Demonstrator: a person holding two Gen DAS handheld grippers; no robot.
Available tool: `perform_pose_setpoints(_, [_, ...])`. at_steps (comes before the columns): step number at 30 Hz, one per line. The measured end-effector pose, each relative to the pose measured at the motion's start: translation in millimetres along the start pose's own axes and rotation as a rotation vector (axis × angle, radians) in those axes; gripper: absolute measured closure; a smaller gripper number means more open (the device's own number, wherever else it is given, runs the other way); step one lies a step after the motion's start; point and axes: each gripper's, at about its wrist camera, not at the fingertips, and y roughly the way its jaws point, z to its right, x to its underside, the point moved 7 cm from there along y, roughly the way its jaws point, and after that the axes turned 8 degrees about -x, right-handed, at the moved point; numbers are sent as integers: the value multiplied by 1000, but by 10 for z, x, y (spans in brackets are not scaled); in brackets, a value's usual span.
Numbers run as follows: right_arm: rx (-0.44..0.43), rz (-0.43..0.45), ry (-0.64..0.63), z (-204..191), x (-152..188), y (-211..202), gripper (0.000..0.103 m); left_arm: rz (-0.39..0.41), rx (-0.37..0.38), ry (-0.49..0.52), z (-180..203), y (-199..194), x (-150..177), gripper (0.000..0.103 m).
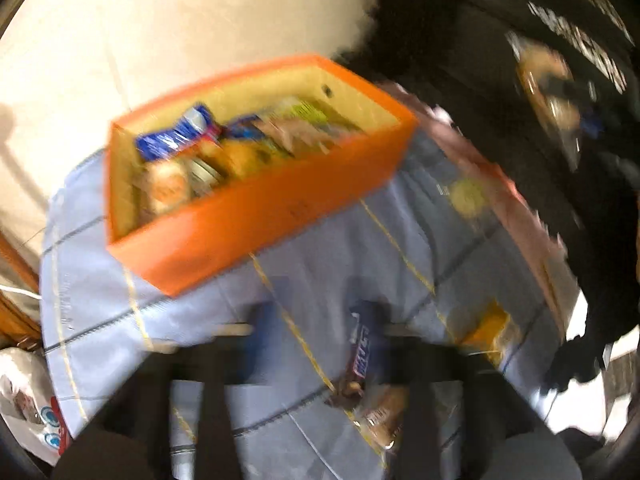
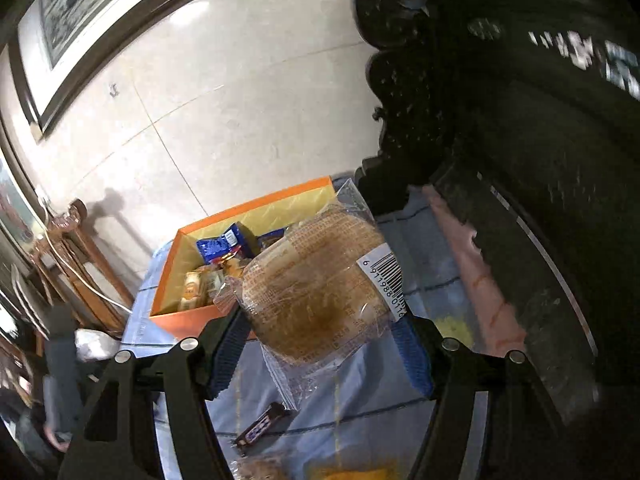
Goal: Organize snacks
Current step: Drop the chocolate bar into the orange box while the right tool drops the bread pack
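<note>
Orange card made the box (image 1: 256, 216) that sat at about eleven o'clock from my left gripper (image 1: 316, 332), on a pale blue checked cloth (image 1: 420, 240), already packed with wrapped snacks: a blue packet (image 1: 176, 136) at its far left end and yellowish ones beside it. My left jaws stood wide with nothing between them; a dark chocolate bar (image 1: 362, 352) lay on the cloth just by the right finger, though the blur kept me from telling whether they touched. My right gripper (image 2: 320, 320) was clamped on a round brown bun in clear wrap (image 2: 316, 284), barcode at three o'clock, lifted clear of the cloth with the box behind it at ten o'clock. Dark carved furniture (image 2: 520, 160) filled the side from one to four o'clock
</note>
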Motion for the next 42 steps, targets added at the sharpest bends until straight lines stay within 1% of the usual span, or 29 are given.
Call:
perform_pose_setpoints(1, [14, -3, 7, 29, 31, 25, 34, 5, -8, 25, 54, 47, 73, 23])
perform_pose_setpoints(2, [26, -8, 18, 100, 70, 38, 34, -7, -10, 61, 148, 142, 138, 24])
perform_pose_setpoints(3, [23, -12, 31, 161, 103, 71, 34, -54, -15, 92, 238, 290, 234, 26])
perform_pose_setpoints(5, [15, -22, 82, 303, 175, 79, 34, -109, -19, 98, 334, 522, 346, 26])
perform_pose_setpoints(6, [18, -20, 98, 369, 197, 67, 34, -151, -16, 99, 375, 676, 423, 26])
perform_pose_setpoints(9, [42, -11, 109, 480, 223, 29, 34, -237, -28, 89, 413, 972, 596, 27])
perform_pose_setpoints(10, [43, -8, 115, 506, 222, 20, 34, -248, -20, 79, 428, 1027, 630, 28])
perform_pose_setpoints(11, [44, -5, 123, 541, 224, 8, 34, -248, -15, 74, 446, 1057, 651, 36])
perform_pose_setpoints(12, [48, -1, 130, 572, 225, -1, 34, -201, -56, 105, 467, 1044, 639, 52])
perform_pose_setpoints(13, [49, 4, 139, 601, 226, -8, 34, -184, -47, 140, 518, 1020, 633, 63])
perform_pose_setpoints(14, [44, 6, 147, 610, 236, -13, 34, -193, -32, 162, 571, 993, 627, 86])
perform_pose_setpoints(15, [38, 6, 152, 613, 244, -12, 34, -212, -51, 171, 587, 976, 620, 86])
perform_pose_setpoints(16, [24, 4, 159, 605, 254, -12, 34, -214, -49, 176, 605, 961, 615, 86])
perform_pose_setpoints(18, [6, 0, 159, 576, 273, -13, 34, -206, -39, 187, 637, 899, 598, 86])
perform_pose_setpoints(21, [1, 4, 158, 548, 265, -44, 34, -192, -58, 173, 570, 783, 517, 86])
perform_pose_setpoints(25, [-10, 11, 135, 455, 183, -64, 34, -126, -54, 112, 374, 493, 264, 86])
perform_pose_setpoints(26, [-15, 13, 130, 428, 160, -62, 34, -99, -78, 94, 283, 388, 156, 86])
perform_pose_setpoints(29, [-33, 12, 105, 308, 47, -20, 34, -60, -119, 34, 85, 169, -86, 86])
perform_pose_setpoints(31, [-41, 20, 76, 171, -114, 42, 34, -43, -120, -61, -112, 16, -325, 86])
perform_pose_setpoints(33, [-80, 26, 61, -7, -301, 132, 34, -34, -158, -147, -404, -95, -649, 86])
perform_pose_setpoints(34, [-109, 15, 34, -145, -431, 229, 34, -29, -169, -175, -504, -124, -781, 86])
perform_pose_setpoints(37, [-116, -14, -33, -421, -804, 528, 34, -36, -240, -235, -834, -157, -1161, 86])
perform_pose_setpoints(39, [-141, -41, -28, -522, -995, 725, 34, -60, -265, -279, -1021, -128, -1300, 86])
perform_pose_setpoints(40, [-147, -58, -36, -571, -1082, 840, 34, -79, -261, -307, -1129, -89, -1359, 86])
perform_pose_setpoints(42, [-120, -74, -65, -613, -1179, 1008, 34, -101, -262, -345, -1240, -10, -1453, 86])
